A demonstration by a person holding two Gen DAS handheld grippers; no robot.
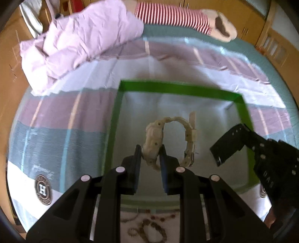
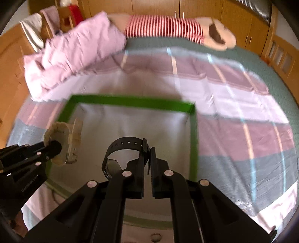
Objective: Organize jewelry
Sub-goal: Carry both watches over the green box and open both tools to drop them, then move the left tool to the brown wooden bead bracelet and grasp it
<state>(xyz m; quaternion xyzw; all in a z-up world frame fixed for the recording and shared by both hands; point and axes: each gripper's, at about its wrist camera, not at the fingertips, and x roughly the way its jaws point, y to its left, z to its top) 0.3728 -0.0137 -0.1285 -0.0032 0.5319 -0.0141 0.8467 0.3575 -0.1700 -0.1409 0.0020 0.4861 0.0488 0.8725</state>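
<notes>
Green walls of a shallow square tray (image 1: 177, 87) frame a pale, smooth floor, and the tray sits on a bed covered with a checked sheet (image 1: 56, 119) of mauve, grey-blue and white blocks. Two watches are held over the tray, one in each black plastic gripper.

The left gripper (image 1: 150, 153) is clamped on a cream watch (image 1: 155, 138), its chunky case pinched between the two flat pads and its perforated strap curving away in a closed loop with the buckle end hanging to the right. The right wrist view shows this same watch at the left, above the tray's left wall.

The right gripper (image 2: 148, 158) has its jaws closed tight on the strap of a black watch (image 2: 127, 147) near the buckle; the matte strap, punched with small holes, arches to the left and the round dial hangs down on the near left side. Both watches are off the tray floor, which looks bare beneath them.

Near the tray's near edge, between the left gripper's arms, lies a loose tangle of beaded jewelry (image 1: 151, 228): brown round beads and a few small rings, too blurred to count.

At the far side of the bed lie one crumpled lilac quilt (image 1: 74, 41) on the left and one red-and-white striped plush toy (image 1: 172, 16) with a cream fuzzy end on the right. Wooden cabinets (image 2: 205, 9) stand beyond.
</notes>
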